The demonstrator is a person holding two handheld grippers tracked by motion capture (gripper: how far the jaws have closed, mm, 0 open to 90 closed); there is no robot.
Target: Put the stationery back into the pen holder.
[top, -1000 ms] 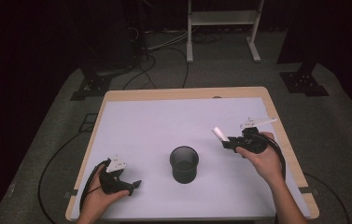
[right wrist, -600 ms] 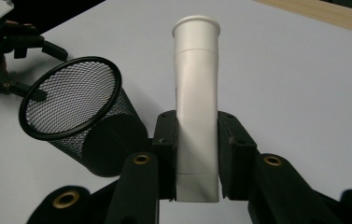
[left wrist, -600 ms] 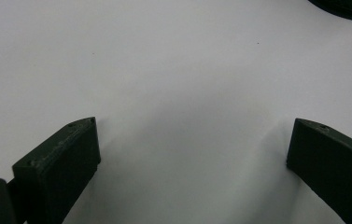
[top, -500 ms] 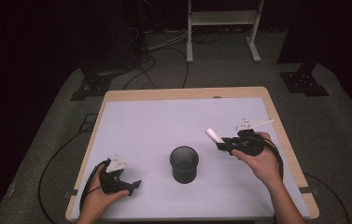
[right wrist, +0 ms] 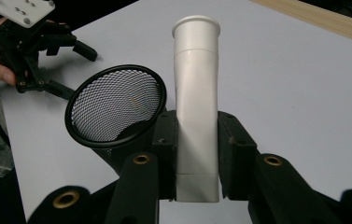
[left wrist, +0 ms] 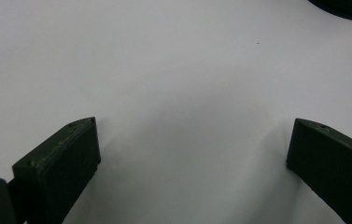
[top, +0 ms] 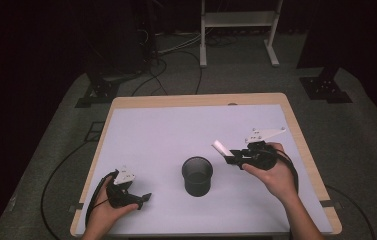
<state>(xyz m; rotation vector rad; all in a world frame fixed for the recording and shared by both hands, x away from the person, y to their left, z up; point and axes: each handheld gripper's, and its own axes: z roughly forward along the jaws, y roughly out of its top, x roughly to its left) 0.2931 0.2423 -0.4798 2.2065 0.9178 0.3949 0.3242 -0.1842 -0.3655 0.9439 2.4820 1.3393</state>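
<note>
At the left edge of the table [top: 141, 120], my left gripper [top: 137, 199] rests low on the white top with its jaws spread wide and nothing between them; in the left gripper view the two pads [left wrist: 57, 163] frame bare surface, and a dark arc of the cup's rim sits at the upper right corner. It has no part in the work at this point, as I judge it.

Near the middle stands the cup [top: 197, 175], black mesh, upright and open-mouthed. From my right gripper view I look into it and it seems empty.

Just right of the cup and above the table, my right gripper [top: 232, 156] is clamped on the tube [right wrist: 196, 93], a white plastic piece with a round cap end pointing away from me and a flat tail back between the pads. The tube's tip leans toward the cup without reaching over the rim.

I take this as the carry step: tube picked up, cup not yet reached. Next I need to bring the cap end over the cup's mouth, tilt it down so it clears the rim, and only then loosen my grip, or it could land on the rim and tip the light cup.
</note>
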